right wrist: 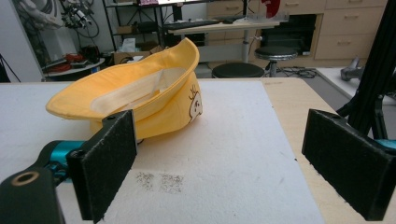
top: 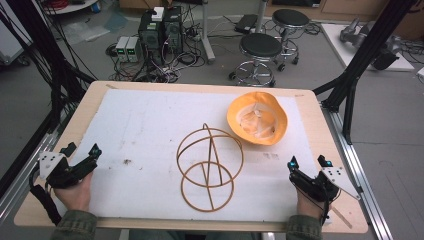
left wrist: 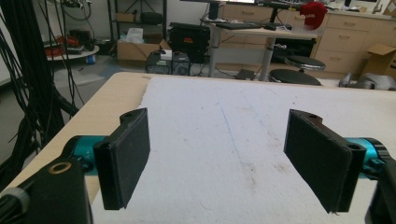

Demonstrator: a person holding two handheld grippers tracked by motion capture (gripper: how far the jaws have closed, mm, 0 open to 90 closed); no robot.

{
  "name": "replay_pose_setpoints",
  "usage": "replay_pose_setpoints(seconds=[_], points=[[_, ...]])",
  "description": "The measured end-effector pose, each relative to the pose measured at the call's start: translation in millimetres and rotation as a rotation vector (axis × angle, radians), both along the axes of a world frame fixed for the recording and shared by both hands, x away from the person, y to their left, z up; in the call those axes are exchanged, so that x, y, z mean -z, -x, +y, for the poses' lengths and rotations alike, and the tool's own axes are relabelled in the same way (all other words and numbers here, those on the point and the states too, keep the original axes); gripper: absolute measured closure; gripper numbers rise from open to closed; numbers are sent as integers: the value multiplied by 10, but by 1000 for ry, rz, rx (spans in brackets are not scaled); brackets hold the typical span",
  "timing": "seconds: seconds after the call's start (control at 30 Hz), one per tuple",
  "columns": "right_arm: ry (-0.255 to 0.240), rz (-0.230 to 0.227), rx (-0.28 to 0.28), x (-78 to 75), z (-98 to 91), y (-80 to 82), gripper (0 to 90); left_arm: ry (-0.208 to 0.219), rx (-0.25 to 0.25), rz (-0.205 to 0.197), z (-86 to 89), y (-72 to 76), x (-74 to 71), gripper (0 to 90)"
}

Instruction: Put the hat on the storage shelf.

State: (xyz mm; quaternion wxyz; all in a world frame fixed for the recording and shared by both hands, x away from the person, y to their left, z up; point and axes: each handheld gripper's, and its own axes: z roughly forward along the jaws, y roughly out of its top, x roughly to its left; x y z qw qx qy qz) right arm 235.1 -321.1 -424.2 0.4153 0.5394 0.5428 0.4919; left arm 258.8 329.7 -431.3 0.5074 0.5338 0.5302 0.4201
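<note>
Black tongs (top: 80, 156), olive sleeves (top: 75, 226)

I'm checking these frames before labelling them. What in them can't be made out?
- Yellow hat: in the right gripper view it lies upside down, so its outer crown faces the white mat; the printed figure is partly turned away.
- Wire hat stand: the high view doesn't settle how it rests on the mat.
- Left hand-held gripper: its body is cut off by the bottom edge of the left gripper view.

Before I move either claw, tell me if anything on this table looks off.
The yellow hat lies upside down, its lining up, tilted on its crown, at the far right of the white mat. The mat bears dark smudges. The wooden ring frame stands intact beside the hat.
</note>
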Motion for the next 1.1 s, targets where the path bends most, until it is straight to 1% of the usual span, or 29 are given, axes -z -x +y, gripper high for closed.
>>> replay_pose_setpoints(seconds=[0.17, 0.3, 0.5, 0.57, 0.6, 0.9, 1.1], points=[[2, -2, 2, 1, 0, -9, 91, -2, -4, -3, 10, 12, -2, 229], [5, -1, -3, 1, 7, -11, 91, 4, -7, -6, 14, 13, -2, 229], [0, -1, 3, 3, 0, -3, 91, -2, -2, -4, -5, 1, -1, 229], [-5, -1, 1, 7, 1, -4, 91, -6, -1, -4, -9, 1, -2, 229], [2, -3, -3, 10, 4, -8, 91, -7, -1, -4, -10, 2, -2, 229], [9, 6, -17, 16, 36, -21, 91, -7, -1, -1, -7, 1, 0, 229], [0, -3, -22, -10, 44, -22, 91, -5, -1, 0, -10, 1, 2, 229]])
